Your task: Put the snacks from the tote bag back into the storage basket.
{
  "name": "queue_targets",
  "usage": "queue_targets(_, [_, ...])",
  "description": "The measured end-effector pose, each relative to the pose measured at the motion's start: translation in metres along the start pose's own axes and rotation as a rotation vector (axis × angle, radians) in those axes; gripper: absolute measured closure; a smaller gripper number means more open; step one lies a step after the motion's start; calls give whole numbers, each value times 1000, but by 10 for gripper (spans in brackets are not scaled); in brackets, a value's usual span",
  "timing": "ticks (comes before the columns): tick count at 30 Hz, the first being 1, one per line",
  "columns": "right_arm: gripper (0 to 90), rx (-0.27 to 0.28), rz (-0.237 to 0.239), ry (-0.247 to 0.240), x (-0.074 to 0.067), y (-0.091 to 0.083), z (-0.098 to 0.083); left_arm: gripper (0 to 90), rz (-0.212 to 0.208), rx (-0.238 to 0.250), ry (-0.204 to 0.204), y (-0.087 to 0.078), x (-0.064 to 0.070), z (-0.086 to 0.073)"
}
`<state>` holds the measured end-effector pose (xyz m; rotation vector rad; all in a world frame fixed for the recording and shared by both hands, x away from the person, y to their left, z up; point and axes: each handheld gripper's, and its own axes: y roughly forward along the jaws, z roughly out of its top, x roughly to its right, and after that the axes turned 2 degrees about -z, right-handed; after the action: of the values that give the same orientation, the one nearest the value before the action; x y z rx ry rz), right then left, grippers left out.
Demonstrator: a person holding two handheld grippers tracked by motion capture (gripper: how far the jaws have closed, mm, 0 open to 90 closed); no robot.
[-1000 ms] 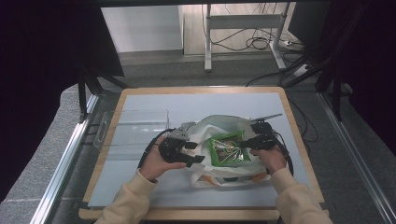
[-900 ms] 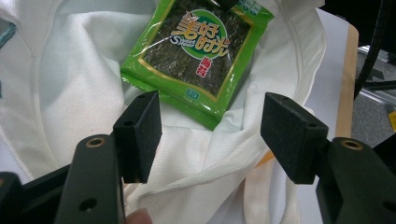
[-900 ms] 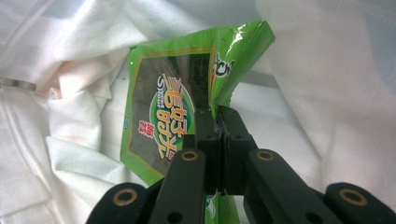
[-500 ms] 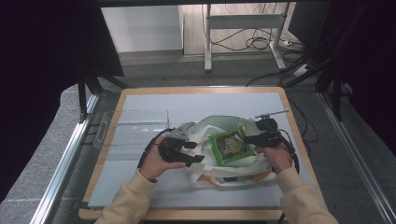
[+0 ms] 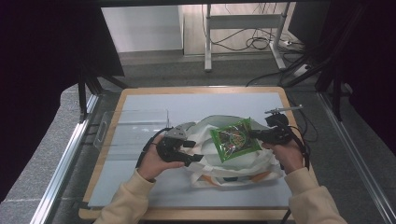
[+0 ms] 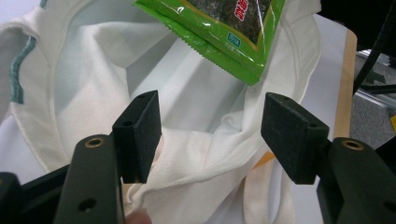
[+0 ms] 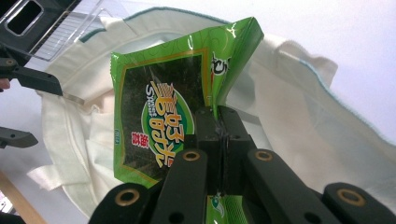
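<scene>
A white cloth tote bag (image 5: 233, 170) lies open on the table mat. A green seaweed snack packet (image 5: 235, 139) hangs above the bag's mouth, and my right gripper (image 5: 254, 135) is shut on the packet's edge. In the right gripper view the jaws (image 7: 218, 116) pinch the packet (image 7: 154, 121) over the bag (image 7: 303, 107). My left gripper (image 5: 194, 151) is at the bag's left rim. In the left gripper view its jaws (image 6: 215, 135) stand apart, with folds of the bag (image 6: 93, 74) lying loose between them and the packet (image 6: 224, 32) above.
A clear plastic rack (image 5: 135, 128) stands on the mat left of the bag, close behind my left hand. The table (image 5: 140, 191) has a wooden rim all round. Cables trail from both grippers. A metal stand and floor cables lie beyond the table.
My right gripper has risen with the green packet, which has come up out of the bag and now hangs above it. The left hand has stayed put.
</scene>
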<state>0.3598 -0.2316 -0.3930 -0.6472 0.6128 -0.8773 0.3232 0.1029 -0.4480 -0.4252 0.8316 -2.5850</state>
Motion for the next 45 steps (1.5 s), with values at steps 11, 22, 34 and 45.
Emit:
queue_targets(11, [880, 44, 33, -50, 2, -11, 2, 372, 10, 8, -8, -5, -3, -1])
queue_targets(22, [881, 71, 73, -111, 3, -13, 4, 368, 30, 32, -21, -14, -7, 1])
queue_targets(34, [882, 81, 107, -163, 5, -10, 7, 367, 38, 58, -24, -21, -6, 10])
queue_targets(45, [881, 101, 111, -234, -1, -15, 11, 366, 26, 34, -11, -21, -6, 28])
